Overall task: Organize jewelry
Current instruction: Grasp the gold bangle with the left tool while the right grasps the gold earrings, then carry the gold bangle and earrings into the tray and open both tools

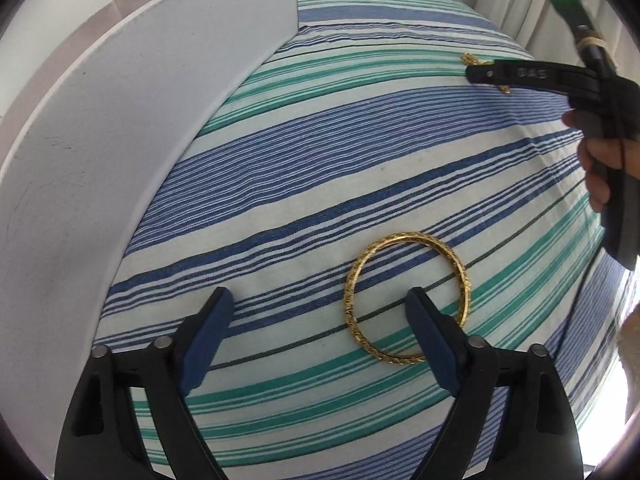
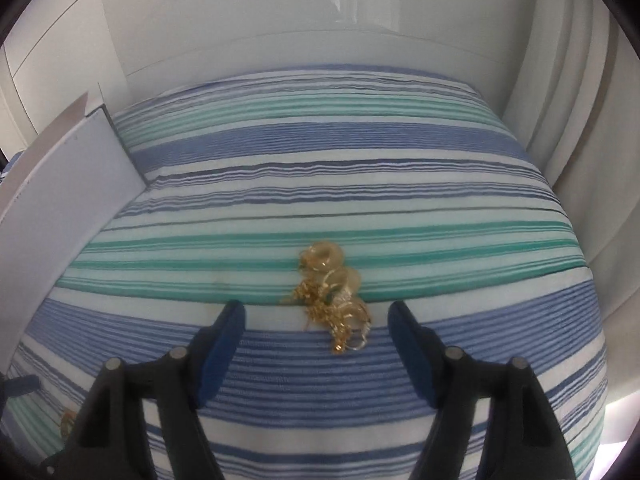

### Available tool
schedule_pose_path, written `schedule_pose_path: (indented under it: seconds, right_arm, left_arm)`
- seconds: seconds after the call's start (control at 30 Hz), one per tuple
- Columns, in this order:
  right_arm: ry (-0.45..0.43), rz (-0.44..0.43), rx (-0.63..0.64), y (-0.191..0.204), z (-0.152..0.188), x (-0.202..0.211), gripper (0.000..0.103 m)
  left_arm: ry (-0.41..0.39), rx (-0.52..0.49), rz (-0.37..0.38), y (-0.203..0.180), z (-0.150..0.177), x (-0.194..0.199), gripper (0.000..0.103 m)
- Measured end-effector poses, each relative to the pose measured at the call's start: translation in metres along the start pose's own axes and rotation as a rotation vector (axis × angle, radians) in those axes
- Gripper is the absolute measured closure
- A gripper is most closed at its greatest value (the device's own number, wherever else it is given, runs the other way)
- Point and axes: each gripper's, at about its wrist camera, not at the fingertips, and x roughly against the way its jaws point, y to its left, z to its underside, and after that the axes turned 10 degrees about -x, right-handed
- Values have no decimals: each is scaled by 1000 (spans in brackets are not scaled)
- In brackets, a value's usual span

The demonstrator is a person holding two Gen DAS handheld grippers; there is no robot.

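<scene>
A gold bangle [image 1: 404, 298] lies flat on the striped cloth [image 1: 320, 152]. My left gripper [image 1: 320, 304] is open above the cloth; its right finger [image 1: 430, 344] overlaps the bangle's lower right rim. A tangled pile of gold jewelry [image 2: 334, 300] with chains and rings lies on the cloth [image 2: 320, 160]. My right gripper [image 2: 316, 320] is open, its fingers on either side of the pile's near end. In the left wrist view the right gripper [image 1: 480, 74] hovers over that pile [image 1: 470, 59], mostly hiding it.
A white open box wall [image 1: 120, 140] curves along the left of the cloth, also in the right wrist view [image 2: 72, 168]. White walls and curtains [image 2: 560, 80] stand behind. A small gold piece [image 2: 68, 420] peeks out at the lower left.
</scene>
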Motion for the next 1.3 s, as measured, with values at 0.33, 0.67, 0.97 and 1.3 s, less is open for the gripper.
schedule_pose_path:
  seconds: [0.33, 0.67, 0.97, 1.3]
  right_arm:
    - [6, -53, -88, -9, 19, 32, 78]
    - [65, -187, -99, 11, 106, 114, 78]
    - [218, -208, -81, 33, 189, 140, 78]
    - [201, -128, -46, 40, 211, 154, 58]
  left_arm:
    - [-20, -38, 144, -4, 6, 18, 100]
    - [4, 6, 207, 21, 48, 48, 100]
    - [55, 9, 165, 35, 91, 50, 99]
    - [40, -33, 133, 35, 99, 52, 82]
